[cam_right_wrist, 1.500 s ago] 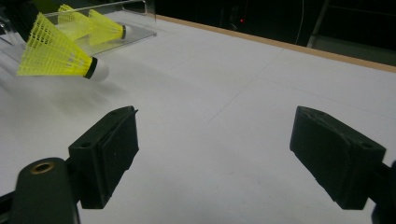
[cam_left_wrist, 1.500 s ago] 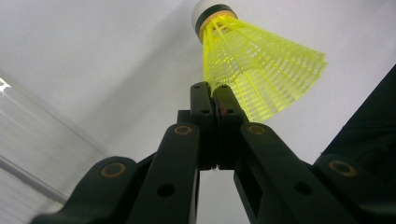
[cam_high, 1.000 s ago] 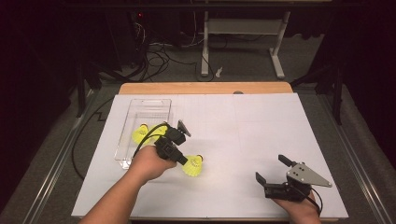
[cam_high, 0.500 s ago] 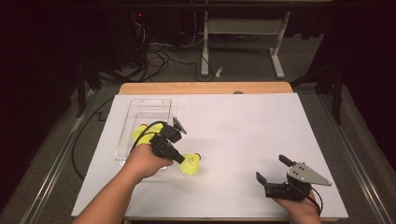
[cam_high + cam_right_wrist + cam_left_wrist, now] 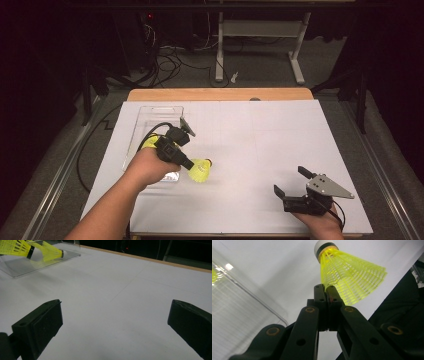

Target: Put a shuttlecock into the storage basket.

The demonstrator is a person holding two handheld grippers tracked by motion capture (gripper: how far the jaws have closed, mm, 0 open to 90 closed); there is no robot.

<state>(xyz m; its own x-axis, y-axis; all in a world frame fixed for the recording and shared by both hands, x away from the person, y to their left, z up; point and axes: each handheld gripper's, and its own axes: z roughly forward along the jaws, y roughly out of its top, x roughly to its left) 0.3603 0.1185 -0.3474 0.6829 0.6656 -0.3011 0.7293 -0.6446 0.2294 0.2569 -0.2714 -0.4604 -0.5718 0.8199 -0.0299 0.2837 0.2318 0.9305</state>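
**Left gripper clamps a yellow shuttlecock beside the tray**

The shuttlecock (image 5: 200, 169) hangs just above the white table (image 5: 260, 145), at about 8 o'clock from the table's middle, its cork end pointing toward 3 o'clock. In the left gripper view the shuttlecock (image 5: 348, 277) shows a white cork with a black band and a yellow mesh skirt, and the left gripper (image 5: 327, 293) has its jaws pressed together on the skirt's edge. In the high view the left gripper (image 5: 186, 162) sits at the shuttlecock's 9 o'clock, with the person's hand behind it and a cable looping up over the tray.

The clear tray (image 5: 152, 125) lies at 10 o'clock from the shuttlecock, just beside the left hand. More yellow shuttlecocks lie in it; the right gripper view shows two (image 5: 32, 251) on the tray's floor (image 5: 37, 265).

The right gripper (image 5: 295, 182) rests well apart, at 4 o'clock from the shuttlecock, near the table's near edge. Its jaws stand wide apart, with only bare table between them (image 5: 113, 322).
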